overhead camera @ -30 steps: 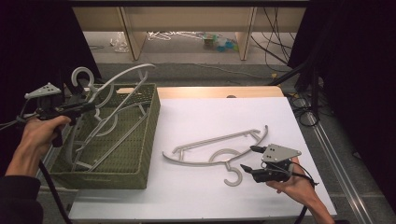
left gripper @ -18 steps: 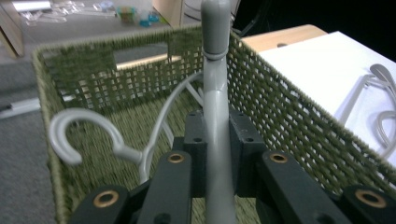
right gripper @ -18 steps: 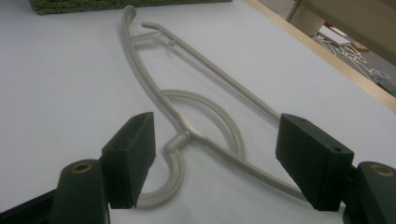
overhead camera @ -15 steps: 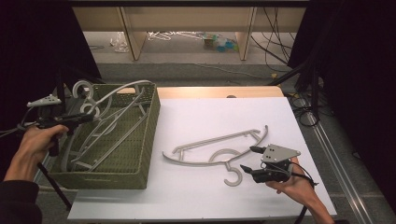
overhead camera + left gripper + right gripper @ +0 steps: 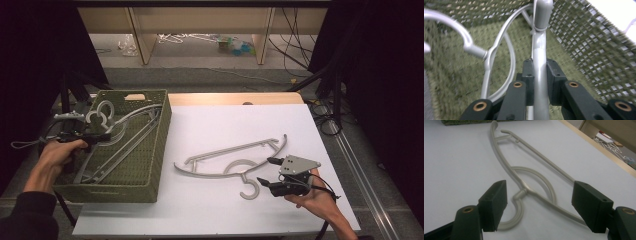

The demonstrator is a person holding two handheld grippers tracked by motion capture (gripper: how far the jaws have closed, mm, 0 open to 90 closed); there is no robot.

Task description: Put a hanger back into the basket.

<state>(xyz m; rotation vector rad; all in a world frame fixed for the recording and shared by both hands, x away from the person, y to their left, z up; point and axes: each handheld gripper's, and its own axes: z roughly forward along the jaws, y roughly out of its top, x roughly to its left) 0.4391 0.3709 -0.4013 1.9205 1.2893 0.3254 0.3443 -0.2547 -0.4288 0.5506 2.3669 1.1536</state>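
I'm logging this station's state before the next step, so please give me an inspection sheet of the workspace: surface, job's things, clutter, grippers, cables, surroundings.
Surface: white table top, wooden strip along the far edge.
Job's things: green basket on the table's left end, with grey hangers in it; one held hanger reaches down into it; a loose hanger lies flat on the white top, hook toward the right gripper.
Clutter: nothing seen on the table.
Grippers: left gripper shut on the held hanger's bar; right gripper open, jaws either side of the loose hanger's hook, not touching.
Cables: black cables on the floor, right of the table.
Surroundings: wooden shelf frame behind, white hangers under it; dark curtains at both sides.
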